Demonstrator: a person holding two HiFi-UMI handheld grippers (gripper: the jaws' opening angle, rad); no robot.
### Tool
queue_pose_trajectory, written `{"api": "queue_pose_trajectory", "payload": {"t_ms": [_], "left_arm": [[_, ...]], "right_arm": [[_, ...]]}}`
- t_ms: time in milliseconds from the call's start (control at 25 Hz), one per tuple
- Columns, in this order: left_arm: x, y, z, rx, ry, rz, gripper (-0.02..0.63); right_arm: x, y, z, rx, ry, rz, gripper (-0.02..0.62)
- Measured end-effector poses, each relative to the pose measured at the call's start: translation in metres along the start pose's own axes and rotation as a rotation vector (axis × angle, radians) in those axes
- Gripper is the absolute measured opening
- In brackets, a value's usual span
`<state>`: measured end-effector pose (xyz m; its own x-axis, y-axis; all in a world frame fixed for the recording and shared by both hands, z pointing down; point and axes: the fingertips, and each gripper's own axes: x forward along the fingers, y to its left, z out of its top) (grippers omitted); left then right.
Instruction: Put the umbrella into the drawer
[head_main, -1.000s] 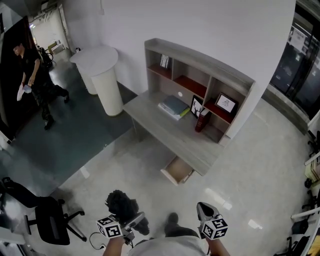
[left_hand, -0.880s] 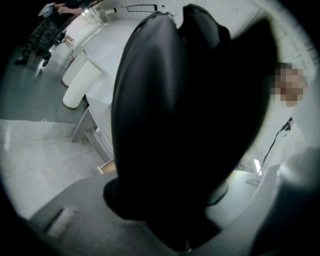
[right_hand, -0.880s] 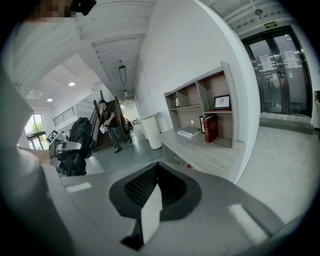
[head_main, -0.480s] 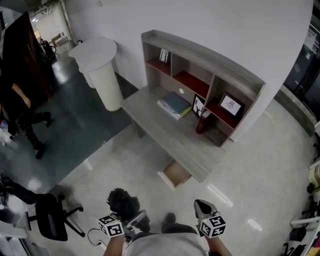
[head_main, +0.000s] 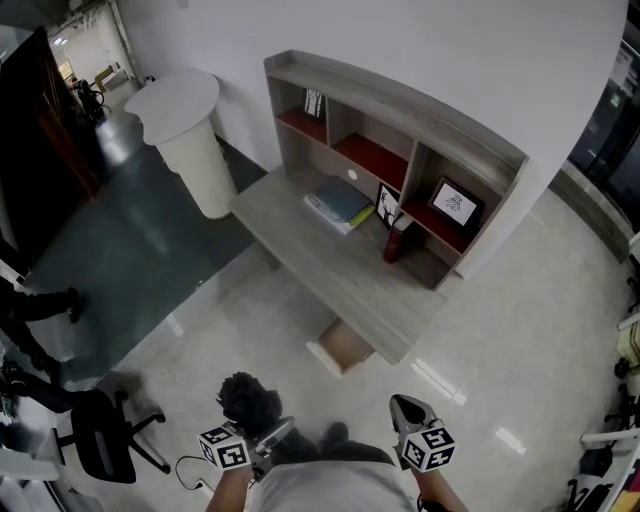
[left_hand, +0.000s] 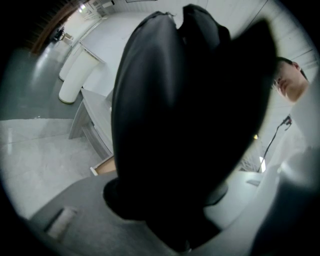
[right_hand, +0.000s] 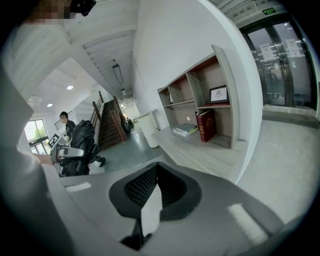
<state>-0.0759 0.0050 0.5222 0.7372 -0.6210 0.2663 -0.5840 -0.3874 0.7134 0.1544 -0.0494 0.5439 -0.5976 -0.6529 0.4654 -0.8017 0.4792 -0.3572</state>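
Office: desk (head_main: 300, 240), shelving (head_main: 400, 105), swivel chair (head_main: 103, 447)

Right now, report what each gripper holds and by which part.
Left gripper holds the black folded umbrella by its lower end. Right gripper holds nothing; its fingers are together.

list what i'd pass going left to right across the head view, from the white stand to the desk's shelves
white round pedestal table → stack of books → red book → framed picture
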Motion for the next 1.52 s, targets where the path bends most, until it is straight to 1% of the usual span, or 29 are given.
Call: {"api": "queue_pose_trajectory", "payload": {"t_ms": [160, 360, 520, 680, 920, 1320, 1520], "left_arm": [[0.010, 0.003, -0.001, -0.003, 0.034, -0.013, 0.229], [0.022, 0.013, 0.001, -0.012, 0.096, -0.049, 0.229], [0.037, 0.030, 0.006, 0.003, 0.158, -0.065, 0.229], [0.056, 0.051, 0.015, 0.014, 0.198, -0.092, 0.229], [0.079, 0.079, 0.018, -0.009, 0.250, -0.123, 0.229], [0.123, 0.119, -0.014, -0.063, 0.359, -0.182, 0.227], [0.151, 0.145, -0.030, -0.070, 0.391, -0.210, 0.227]], "right_arm": [[0.001, -0.006, -0.004, 0.026, 0.011, -0.014, 0.005], [0.007, -0.006, -0.006, 0.040, 0.022, -0.039, 0.005], [0.016, -0.011, -0.002, 0.073, 0.018, -0.075, 0.005], [0.031, -0.018, 0.004, 0.098, 0.014, -0.106, 0.005], [0.049, -0.028, 0.003, 0.121, 0.024, -0.148, 0.005], [0.064, -0.056, -0.024, 0.166, 0.097, -0.227, 0.005], [0.084, -0.061, -0.042, 0.192, 0.131, -0.228, 0.005]]}}
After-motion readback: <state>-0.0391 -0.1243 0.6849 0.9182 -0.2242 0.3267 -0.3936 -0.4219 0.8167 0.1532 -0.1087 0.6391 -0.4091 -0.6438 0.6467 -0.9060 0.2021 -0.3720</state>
